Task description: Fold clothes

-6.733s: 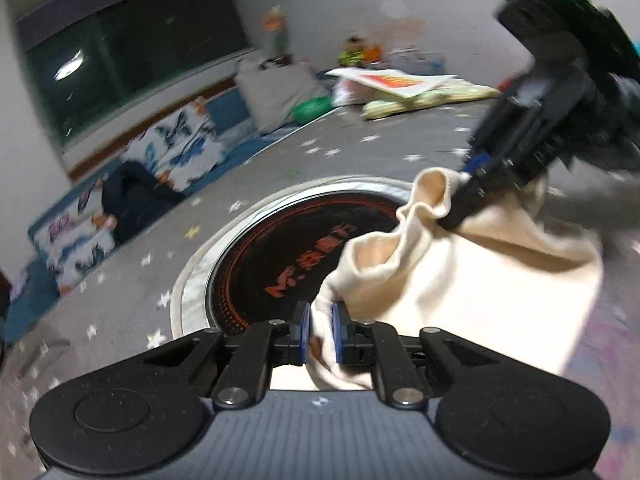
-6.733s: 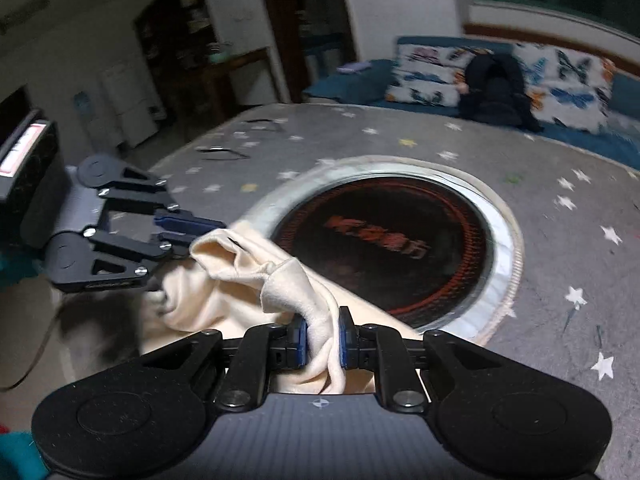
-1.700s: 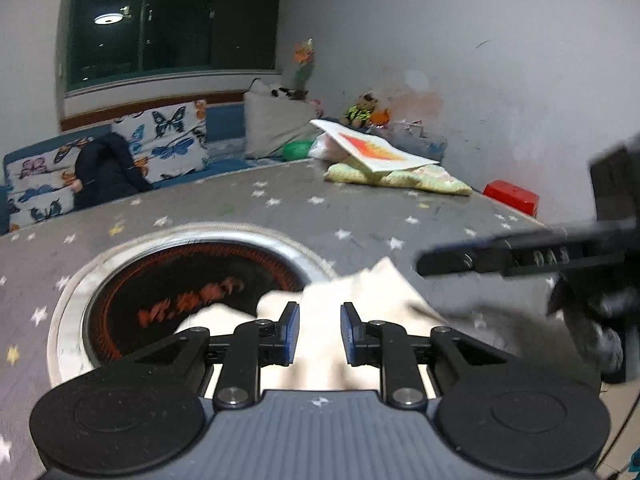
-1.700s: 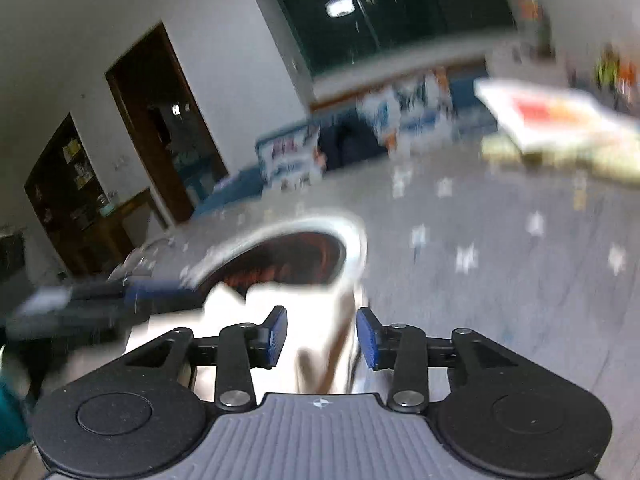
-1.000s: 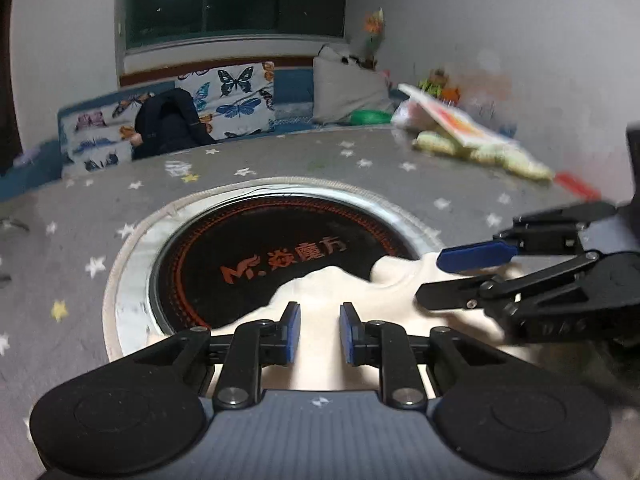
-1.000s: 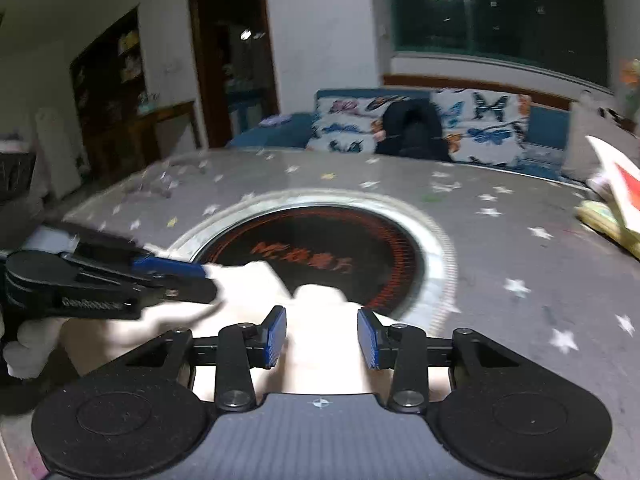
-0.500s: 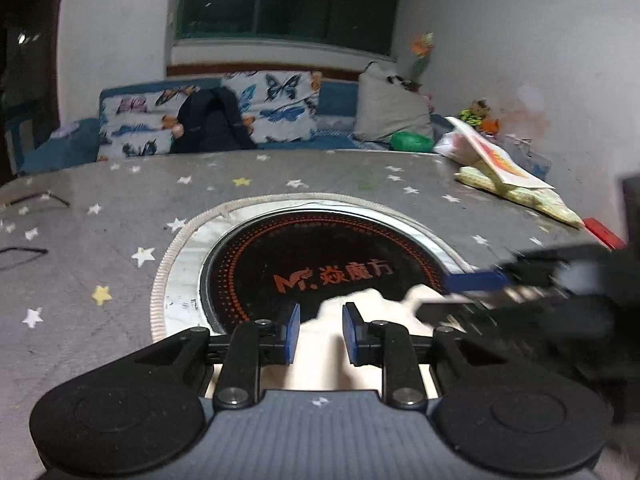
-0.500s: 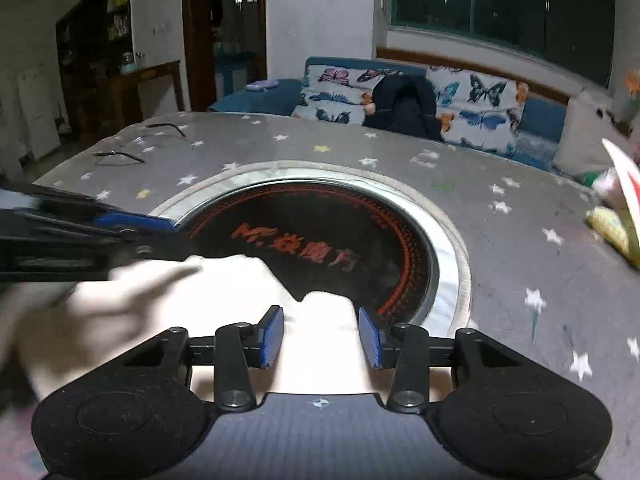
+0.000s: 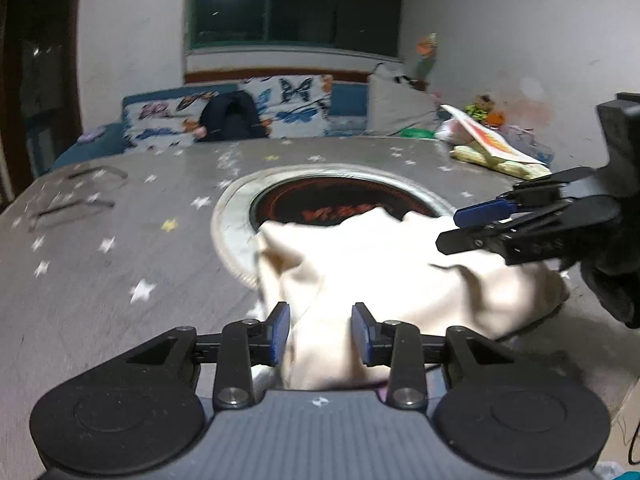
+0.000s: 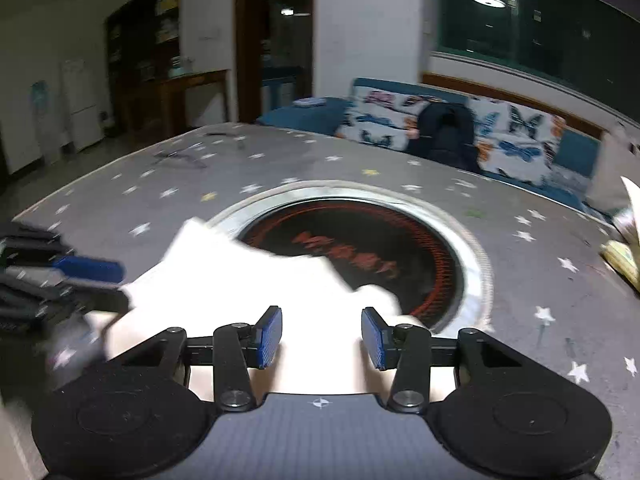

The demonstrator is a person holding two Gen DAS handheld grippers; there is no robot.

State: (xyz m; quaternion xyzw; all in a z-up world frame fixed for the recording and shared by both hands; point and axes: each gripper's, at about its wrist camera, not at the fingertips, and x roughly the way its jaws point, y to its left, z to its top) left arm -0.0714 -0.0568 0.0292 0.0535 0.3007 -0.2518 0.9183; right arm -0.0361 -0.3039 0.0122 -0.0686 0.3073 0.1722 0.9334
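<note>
Cream cloth garment (image 9: 384,276), rumpled in a soft heap, near edge of the dark round hob (image 10: 360,248). Left gripper (image 9: 320,332) jaws opening, cloth between them, pads not pressing. Right gripper (image 10: 322,338) jaws apart over the cloth.

We see a grey table (image 9: 100,248) dotted with stars, a round dark inset (image 10: 360,248) ringed in metal at its centre. A cream garment (image 9: 400,272) lies crumpled on it, overlapping the ring's near edge.

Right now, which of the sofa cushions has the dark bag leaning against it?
The butterfly cushion in the middle of the blue sofa: the dark bag leans against it, unlike the plain pale cushion further right.
</note>
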